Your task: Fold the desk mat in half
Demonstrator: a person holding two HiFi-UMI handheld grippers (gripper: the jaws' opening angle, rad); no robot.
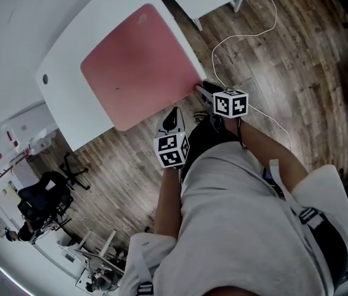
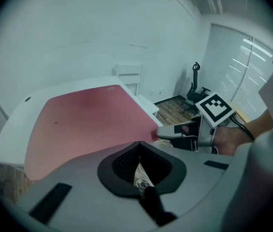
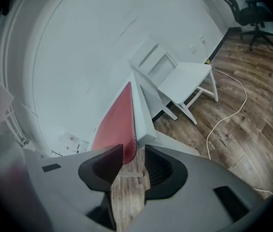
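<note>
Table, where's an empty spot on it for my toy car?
The widest bare patch is the white strip of table between the pink mat and the table's left edge, near the small round hole. The mat's flat middle is free too. It's crowded along the near edge: the left gripper waits there, and the right gripper has its fingers open around the mat's corner.

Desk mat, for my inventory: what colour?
The desk mat is pinkish red, clearest in head view.
</note>
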